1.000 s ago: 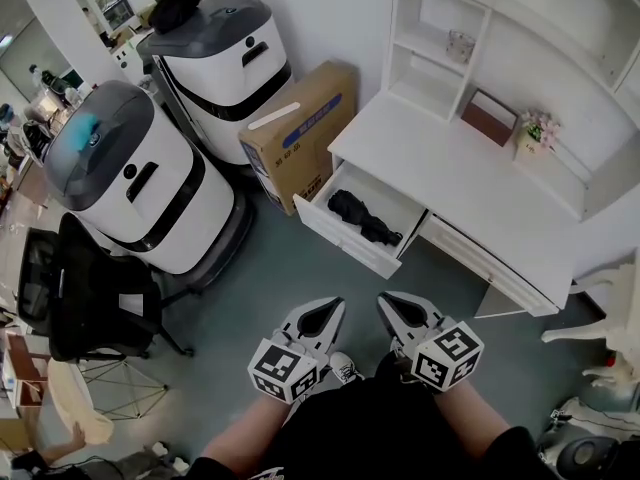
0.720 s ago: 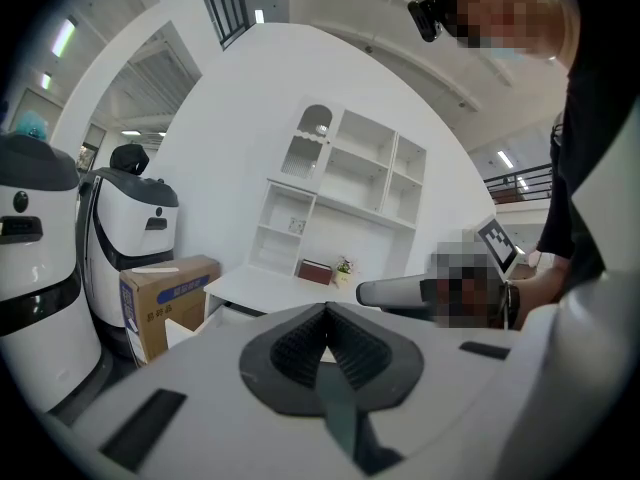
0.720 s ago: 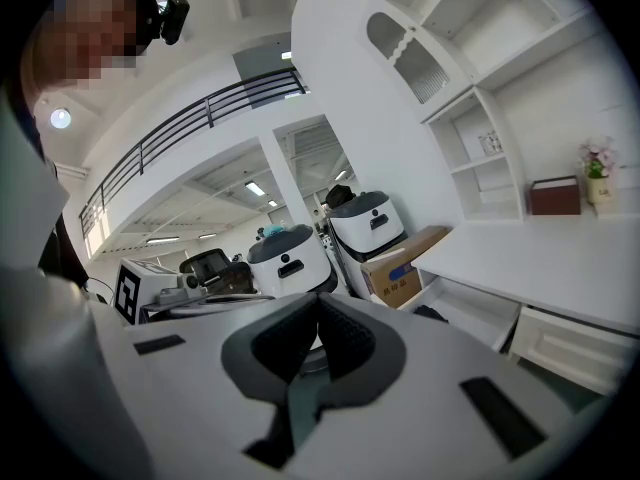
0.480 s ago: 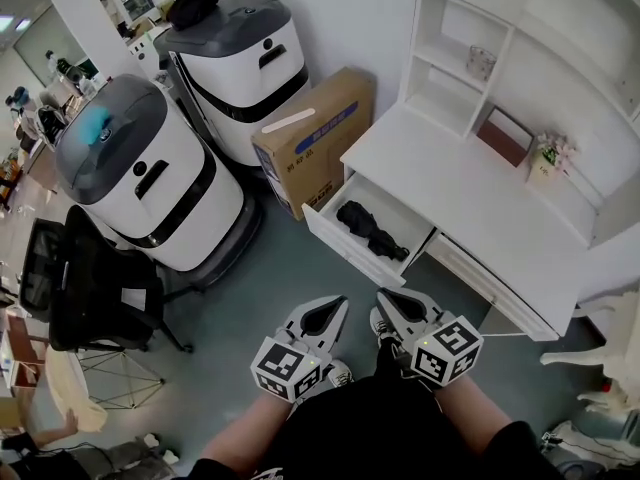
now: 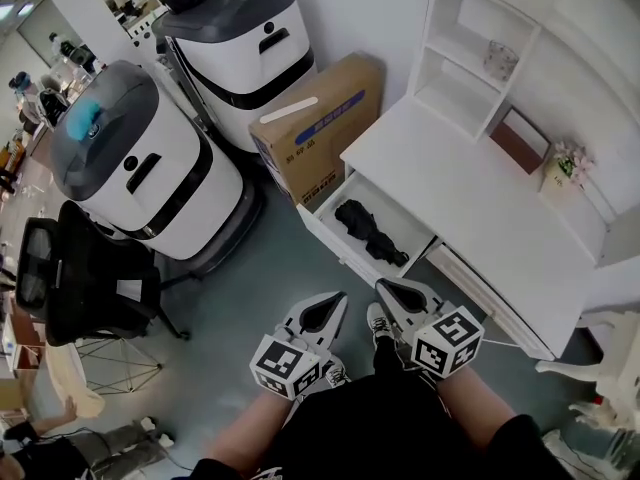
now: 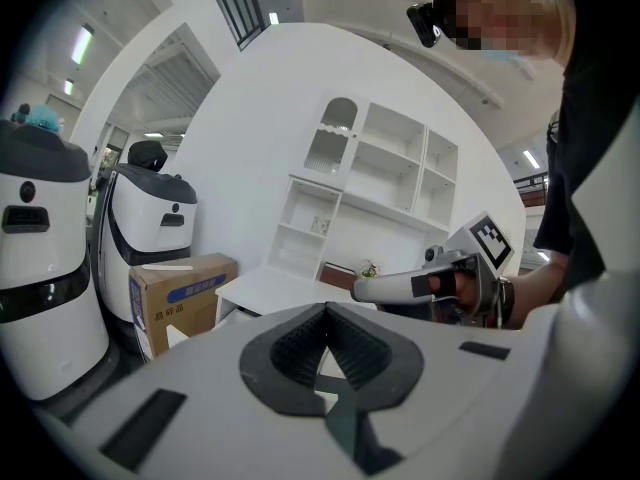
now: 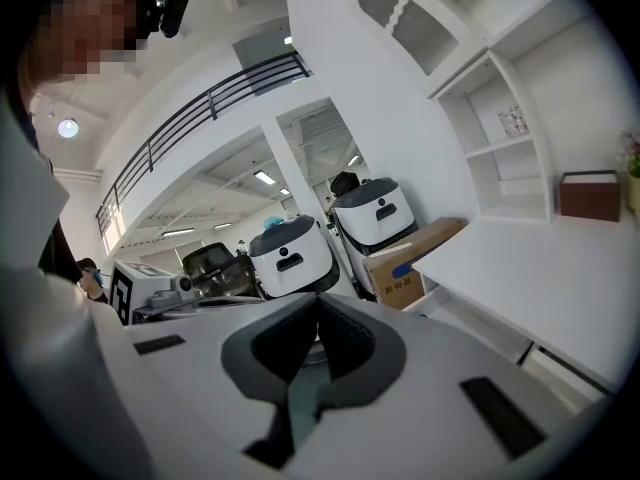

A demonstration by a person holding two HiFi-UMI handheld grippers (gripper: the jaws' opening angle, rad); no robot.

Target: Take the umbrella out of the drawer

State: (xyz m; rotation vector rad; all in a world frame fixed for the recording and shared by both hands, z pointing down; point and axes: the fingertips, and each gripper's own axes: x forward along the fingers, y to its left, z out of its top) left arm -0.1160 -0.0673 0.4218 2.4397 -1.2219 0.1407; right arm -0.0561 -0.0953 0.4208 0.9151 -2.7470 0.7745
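Umbrella (image 5: pixel 369 231): black, folded, lying slantwise in the open drawer (image 5: pixel 338 238). It appears in the head view only, and its finer parts are too small to tell.
Drawer, hidden part: the back of it runs under the desk top (image 5: pixel 470 218). Neither gripper view shows its inside.
Office chair (image 5: pixel 75 288): black, at 9 o'clock of the head view, too dark to show detail.
White machines: two rounded units with dark bands, one (image 5: pixel 140 168) at 10 o'clock and one (image 5: pixel 245 48) at 11 o'clock.
Cardboard box (image 5: pixel 320 128): on the floor, just beside the left end of the drawer.
Left gripper (image 5: pixel 334 298): jaws closed tip to tip, nothing between them, well short of the drawer front.
Shoe (image 5: pixel 377 319): showing between the two grippers.
Right gripper (image 5: pixel 383 287): jaws together, empty, with the drawer at its 12 o'clock.
Shelf unit (image 5: pixel 480 68): white, on the desk at 1 o'clock, its top cut off in the head view.
Left gripper view only: the shelf unit's arched top, and the hand on the right gripper at 3 o'clock.
Right gripper view only: a railed balcony overhead, and the left gripper at 9 o'clock.
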